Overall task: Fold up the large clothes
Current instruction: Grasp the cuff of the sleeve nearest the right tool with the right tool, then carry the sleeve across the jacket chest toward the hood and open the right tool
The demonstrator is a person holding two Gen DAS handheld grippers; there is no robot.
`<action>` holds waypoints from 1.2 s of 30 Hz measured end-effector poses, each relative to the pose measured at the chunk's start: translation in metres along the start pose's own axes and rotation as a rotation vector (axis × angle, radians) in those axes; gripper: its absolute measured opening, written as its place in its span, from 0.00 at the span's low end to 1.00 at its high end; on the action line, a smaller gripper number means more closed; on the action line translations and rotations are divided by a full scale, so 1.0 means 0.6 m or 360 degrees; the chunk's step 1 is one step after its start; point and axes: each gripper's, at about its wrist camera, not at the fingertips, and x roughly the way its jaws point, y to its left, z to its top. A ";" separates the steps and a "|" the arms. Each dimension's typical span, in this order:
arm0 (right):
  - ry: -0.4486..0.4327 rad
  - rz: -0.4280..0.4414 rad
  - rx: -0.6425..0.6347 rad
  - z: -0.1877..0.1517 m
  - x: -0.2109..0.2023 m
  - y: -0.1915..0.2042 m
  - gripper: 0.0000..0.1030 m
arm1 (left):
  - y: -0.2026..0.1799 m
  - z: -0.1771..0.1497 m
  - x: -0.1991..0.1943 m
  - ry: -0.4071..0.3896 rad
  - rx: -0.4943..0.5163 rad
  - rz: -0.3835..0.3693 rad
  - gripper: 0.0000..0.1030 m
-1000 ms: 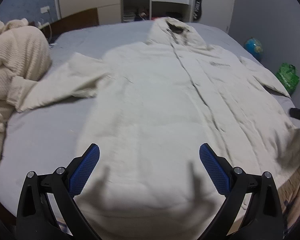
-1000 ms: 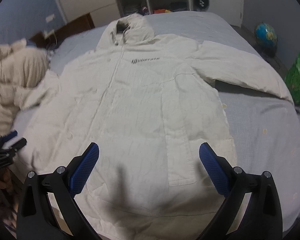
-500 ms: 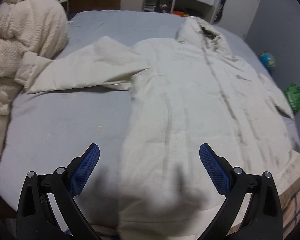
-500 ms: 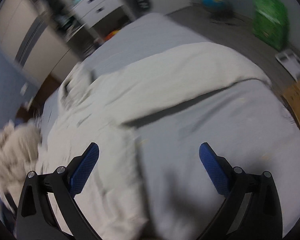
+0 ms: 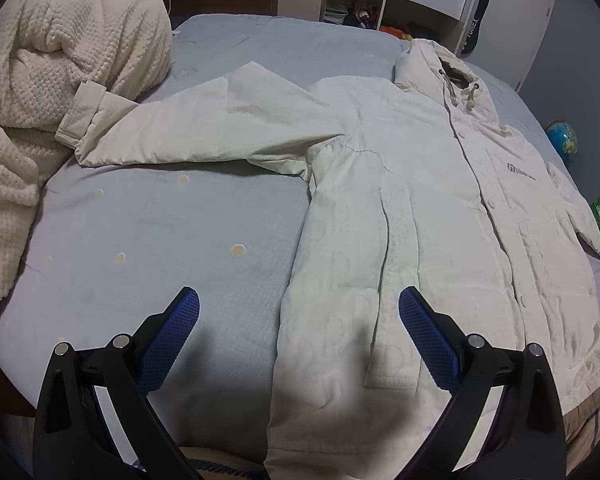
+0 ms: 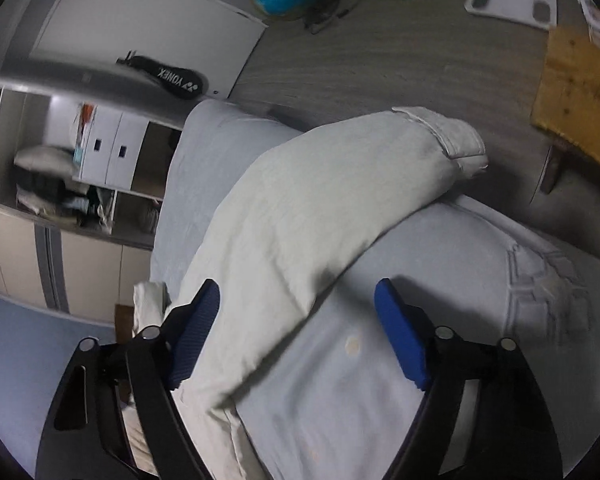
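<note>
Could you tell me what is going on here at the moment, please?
A person with a handheld gripper in each hand is about to fold a large white jacket spread flat, front up, on a blue bed. Neither gripper holds anything. The left gripper hangs open over the jacket's lower side edge. The right gripper is open around one sleeve, whose cuff overhangs the bed edge.

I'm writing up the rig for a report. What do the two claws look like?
Both match: the left claw and right claw each have two black angular linkage arms with round silver pins at the joints, ending in flat blue pads with fine gridded texture. No cables, markings or sleeves show.
</note>
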 end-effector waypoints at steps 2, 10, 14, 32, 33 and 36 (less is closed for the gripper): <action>-0.0003 0.0010 0.0034 0.010 0.012 -0.008 0.69 | 0.002 0.001 0.002 0.0001 -0.0010 -0.0008 0.93; -0.0065 -0.0015 0.0169 0.056 0.052 -0.024 0.30 | 0.002 0.003 0.012 0.0031 -0.0011 0.0022 0.93; -0.0106 0.0002 0.0198 0.060 0.057 -0.029 0.14 | 0.000 0.004 0.017 0.0036 0.0000 0.0020 0.93; -0.0085 0.0462 -0.0270 -0.045 0.005 0.269 0.02 | 0.018 0.001 -0.003 -0.0084 -0.0076 -0.0142 0.93; -0.0054 0.0476 -0.0310 -0.063 0.011 0.292 0.02 | 0.019 0.000 -0.005 -0.0096 -0.0084 -0.0150 0.93; 0.0045 0.0507 -0.0424 -0.126 0.033 0.353 0.02 | 0.026 0.000 -0.011 -0.0128 -0.0117 -0.0178 0.93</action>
